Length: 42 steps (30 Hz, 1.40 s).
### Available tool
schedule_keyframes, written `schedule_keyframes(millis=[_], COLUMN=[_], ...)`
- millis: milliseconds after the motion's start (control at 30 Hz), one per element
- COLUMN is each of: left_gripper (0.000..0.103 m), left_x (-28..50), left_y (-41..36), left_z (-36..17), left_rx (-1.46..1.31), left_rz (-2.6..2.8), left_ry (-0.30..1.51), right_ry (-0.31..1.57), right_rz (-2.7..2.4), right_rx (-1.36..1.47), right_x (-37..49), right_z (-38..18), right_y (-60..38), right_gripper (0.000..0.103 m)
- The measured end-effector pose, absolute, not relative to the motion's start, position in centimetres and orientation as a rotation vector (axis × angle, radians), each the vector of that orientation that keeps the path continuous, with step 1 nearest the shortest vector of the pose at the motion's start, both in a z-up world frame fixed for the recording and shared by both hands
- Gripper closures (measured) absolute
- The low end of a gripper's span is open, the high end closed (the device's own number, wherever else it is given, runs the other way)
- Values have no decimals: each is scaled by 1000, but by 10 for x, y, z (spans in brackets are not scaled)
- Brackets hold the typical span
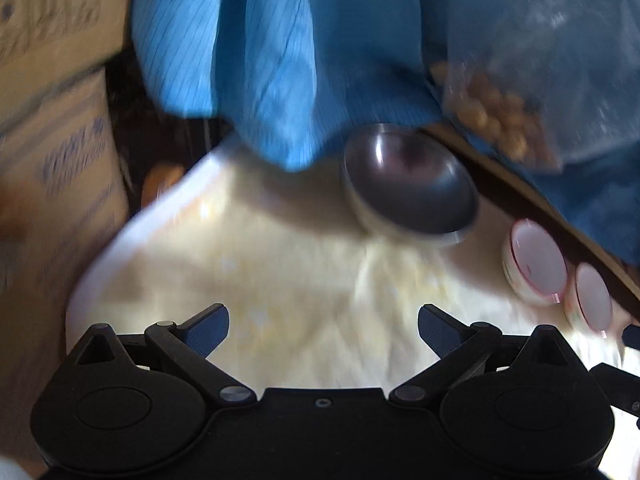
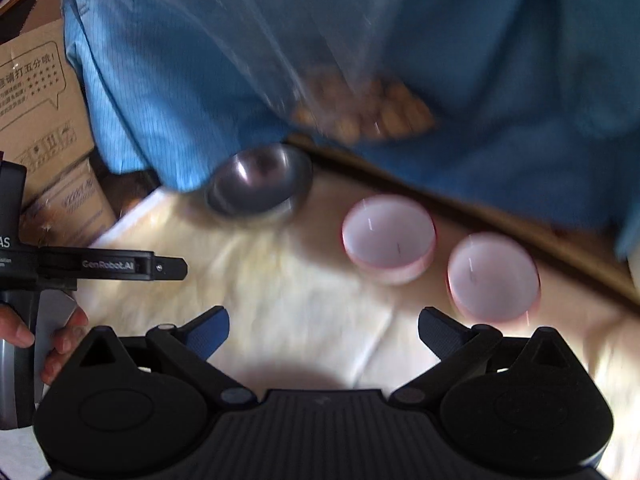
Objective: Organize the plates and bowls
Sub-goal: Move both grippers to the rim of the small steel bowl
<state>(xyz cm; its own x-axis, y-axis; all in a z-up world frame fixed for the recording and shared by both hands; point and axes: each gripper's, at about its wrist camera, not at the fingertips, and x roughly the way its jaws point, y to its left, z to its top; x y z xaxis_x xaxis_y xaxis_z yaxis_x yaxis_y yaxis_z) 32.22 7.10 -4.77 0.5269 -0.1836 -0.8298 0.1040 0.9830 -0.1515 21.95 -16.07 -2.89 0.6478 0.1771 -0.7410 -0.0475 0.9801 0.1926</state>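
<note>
Both tools stand with their fingers spread wide and nothing between them. The left tool (image 1: pixel 323 322) hangs over the pale cloth (image 1: pixel 256 264) that covers the worktop, and in the right wrist view it shows again at the left side, its black finger (image 2: pixel 120 266) reaching in level above the cloth, with the person's hand (image 2: pixel 52 336) on its grip. The right tool (image 2: pixel 323 322) hovers over the same cloth, nearer the two cups.

A stainless steel bowl (image 2: pixel 260 182) sits upright near the far edge of the worktop, close to its far left corner, its rim just under the hem of a blue garment (image 2: pixel 168 80). To its right, along that far edge, two white cups with pink rims (image 2: pixel 388 236) (image 2: pixel 494 276) stand upright side by side, close together but apart; the nearer one to the bowl is clear of it. Above the far edge hangs a clear plastic bag holding tan nut-like pieces (image 2: pixel 360 112); blur keeps them from being named. Cardboard boxes (image 2: pixel 36 96) with printed marks stand beyond the left edge.
</note>
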Motion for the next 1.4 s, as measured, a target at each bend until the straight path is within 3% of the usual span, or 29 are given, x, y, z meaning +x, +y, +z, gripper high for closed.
schedule_keyframes(millis=[233, 300, 333, 733, 833, 933, 1000, 1033, 1067, 1200, 1400], left_gripper=[2, 2, 2, 3, 7, 16, 34, 39, 50, 73, 78], left_x=[364, 371, 373, 382, 385, 387, 386, 386, 387, 384, 378], left_y=[70, 71, 72, 66, 63, 60, 58, 57, 57, 60, 62], left_z=[-47, -50, -51, -64, -65, -67, -68, -69, -70, -73, -71], left_rx=[-121, -131, -139, -181, -188, -199, -204, -208, -216, -283, -301], left_rz=[-146, -144, -146, -152, -157, -166, -181, -191, -200, -245, -245], left_ry=[957, 957, 956, 967, 972, 975, 974, 977, 984, 998, 1014], right_ry=[792, 808, 819, 865, 874, 883, 891, 892, 893, 905, 903], right_rz=[153, 167, 176, 192, 181, 177, 174, 173, 175, 197, 217], right_rx=[137, 154, 162, 121, 124, 122, 131, 134, 136, 134, 132], right_x=[279, 295, 304, 364, 370, 375, 377, 376, 375, 371, 360], right_z=[-25, -30, -31, -63, -68, -72, -75, -77, -79, -84, -84], right_y=[-152, -151, -150, -131, -130, -128, -126, -126, -125, -121, -117], right_gripper=[8, 22, 25, 41, 44, 54, 69, 72, 77, 83, 83])
